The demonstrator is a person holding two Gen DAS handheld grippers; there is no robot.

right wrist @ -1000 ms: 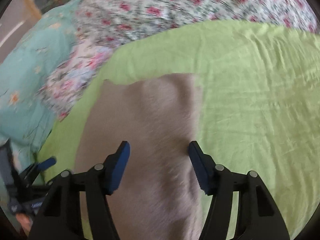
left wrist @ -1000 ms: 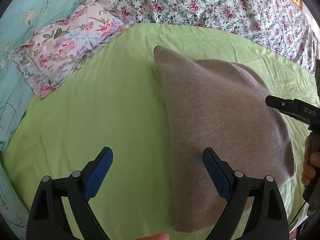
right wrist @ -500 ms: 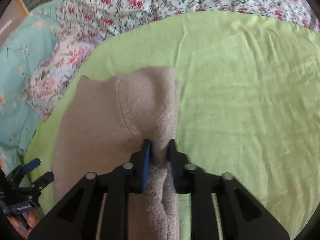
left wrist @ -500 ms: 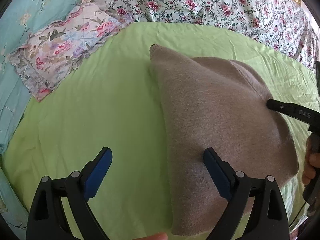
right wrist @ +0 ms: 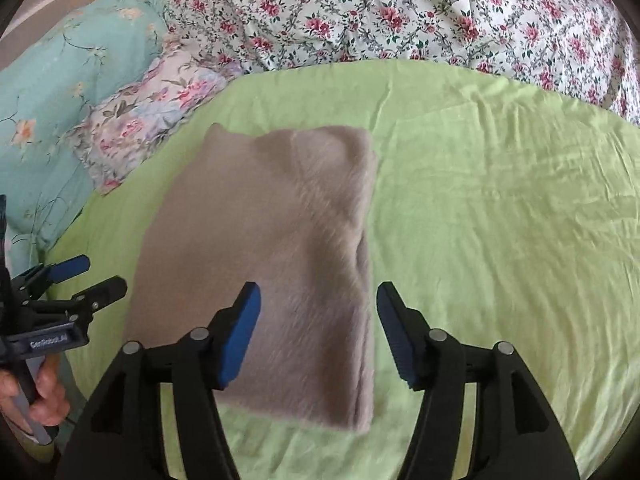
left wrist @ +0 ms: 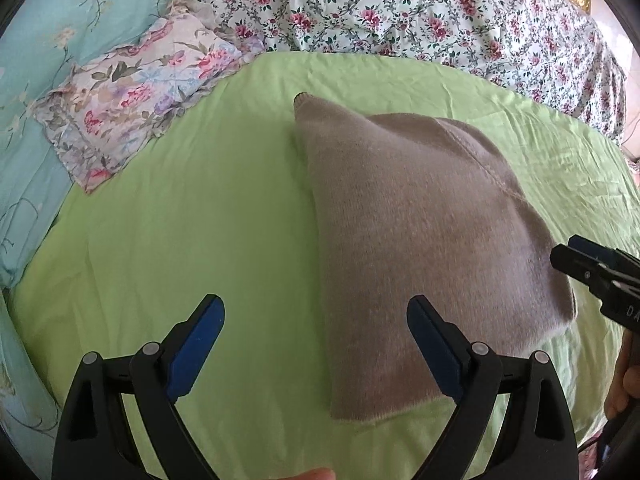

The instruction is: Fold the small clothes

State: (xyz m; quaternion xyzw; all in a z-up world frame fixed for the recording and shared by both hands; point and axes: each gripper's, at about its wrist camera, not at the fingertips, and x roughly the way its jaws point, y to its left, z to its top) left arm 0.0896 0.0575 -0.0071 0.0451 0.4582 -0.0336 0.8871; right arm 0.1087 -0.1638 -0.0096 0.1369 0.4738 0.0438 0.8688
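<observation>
A folded beige knit garment [right wrist: 264, 264] lay flat on a light green sheet [right wrist: 500, 220] spread over the bed. In the right wrist view it sat just left of centre, its straight folded edge running from about twelve o'clock down toward six, with a small corner poking out at its eleven o'clock end. A seam line showed across its upper part in the left wrist view.

The right tongs [right wrist: 318, 332] hovered above the near end of the garment, at six o'clock of it. Their jaws were opening, parted wide, and no cloth was pinched between the blue pads [right wrist: 240, 332]; the left pad hung over the knit, the right pad over the bare sheet just past the folded edge.

The left tongs [left wrist: 316, 350] were also released, spread wide and grasping nothing. Their left pad stood over the sheet and their right pad over the garment's near left part. In the right wrist view they appeared at nine o'clock, held by a hand [right wrist: 36, 396] beside the garment's left edge, apart from it.

A flowered pillow [left wrist: 132, 92] lay at ten o'clock of the garment, beside a turquoise quilt [left wrist: 60, 20], and a rose-print cover [left wrist: 400, 12] ran along the far side at twelve o'clock.
</observation>
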